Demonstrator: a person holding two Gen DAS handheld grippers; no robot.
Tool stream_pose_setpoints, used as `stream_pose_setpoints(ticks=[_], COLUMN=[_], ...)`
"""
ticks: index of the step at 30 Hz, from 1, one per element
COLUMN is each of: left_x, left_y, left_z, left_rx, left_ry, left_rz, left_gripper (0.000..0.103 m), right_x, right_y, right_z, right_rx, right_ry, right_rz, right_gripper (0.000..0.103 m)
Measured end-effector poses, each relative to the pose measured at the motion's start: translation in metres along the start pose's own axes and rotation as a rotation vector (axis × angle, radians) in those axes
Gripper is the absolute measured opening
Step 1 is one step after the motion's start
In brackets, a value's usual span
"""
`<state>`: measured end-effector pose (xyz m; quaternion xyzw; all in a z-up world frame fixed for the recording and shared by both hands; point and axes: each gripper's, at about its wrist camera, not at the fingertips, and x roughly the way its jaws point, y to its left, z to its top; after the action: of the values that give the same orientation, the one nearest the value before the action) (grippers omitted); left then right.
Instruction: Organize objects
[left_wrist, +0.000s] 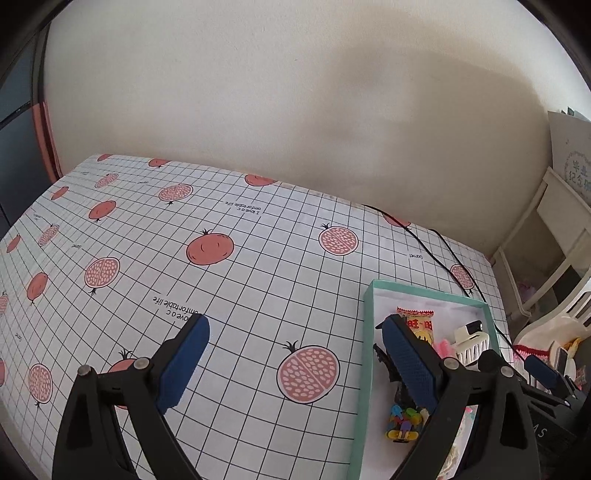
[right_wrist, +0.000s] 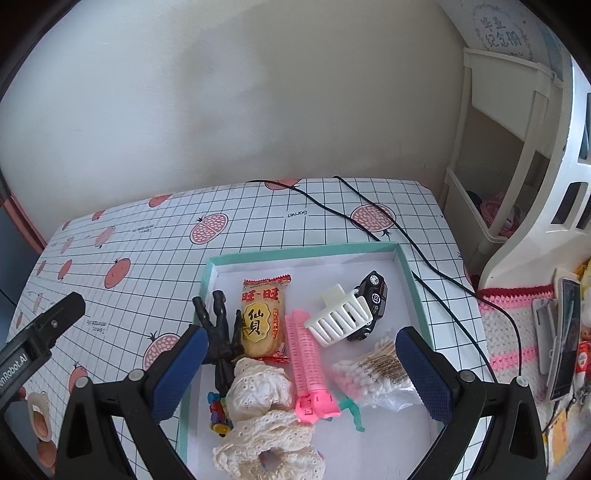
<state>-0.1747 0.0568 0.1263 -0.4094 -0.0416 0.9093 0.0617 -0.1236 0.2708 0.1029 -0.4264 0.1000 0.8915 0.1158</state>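
Sorting looks close to finished, judging by how things lie: everything small sits inside the teal-rimmed box (right_wrist: 406, 273), and the pomegranate-print table (left_wrist: 258, 280) around it is bare apart from two black cables (right_wrist: 424, 254) running past the box's far right corner.

Both tongs are spread wide and hold nothing. The right tongs (right_wrist: 301, 354) hover over the near half of the box; the left tongs (left_wrist: 295, 350) hang beside the box's left wall, one finger over the table, the other over the box's left edge.

Inside the box, against its left wall, lies a black toy figure (right_wrist: 218, 332), with a small multicoloured toy (right_wrist: 218, 413) at its near end. Just right of the figure is a yellow rice-cracker packet (right_wrist: 264, 317), and nearer the front a cream lace piece (right_wrist: 266, 413) overlaps the packet's lower end. A pink hair roller (right_wrist: 304, 354) lies mid-box, with something green, possibly a small plastic toy, poking out beside its near end. Toward the right wall sit a white claw clip (right_wrist: 341, 317), a black toy car (right_wrist: 371, 301) touching it behind, and a bag of cotton swabs (right_wrist: 369, 373) in front.

The next move, I judge, calls for either tidying items within the box or pulling both tongs clear; reaching in needs care, since the pieces crowd and overlap.
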Motion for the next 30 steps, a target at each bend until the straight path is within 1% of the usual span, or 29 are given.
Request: stream_pose_setpoints(ticks=[4,8,12,17,20,27,30], left_x=[-0.013,-0.028,-0.045,-0.062,-0.071,-0.085,-0.088], left_y=[0.001,0.002,0.004,0.008,0.014,0.027,0.036], left_z=[-0.005,-0.014,-0.027,-0.048,-0.062,-0.097,-0.11], left_rx=[0.033,0.074,0.087,0.124,0.125,0.148,0.143], left_ry=[0.01,0.0,-0.012,-0.023,-0.025,-0.032,-0.033], left_rz=[0.016,0.033,0.038,0.042,0.029,0.007,0.009], left_gripper=[0.095,0.095,0.095,0.095,0.095,0.095,0.095], right_x=[-0.019,-0.039,-0.058,-0.08,-0.088,-0.107,-0.11], right_y=[0.007,0.016,0.022,0.021,0.019,0.018,0.019], right_z=[-0.003,-0.009,-0.019,-0.042,-0.056,-0.09,-0.105], right_rx=[-0.007,-0.026,-0.045,-0.019,-0.011,0.015,0.021], right_ry=[-0.011,-0.027,-0.04,-0.055,-0.051,-0.061,-0.063], right_rz=[-0.004,-0.011,-0.029,-0.011,-0.021,-0.007,-0.003], right_gripper=[0.103,0.103,0.103,0.103,0.103,0.103,0.103])
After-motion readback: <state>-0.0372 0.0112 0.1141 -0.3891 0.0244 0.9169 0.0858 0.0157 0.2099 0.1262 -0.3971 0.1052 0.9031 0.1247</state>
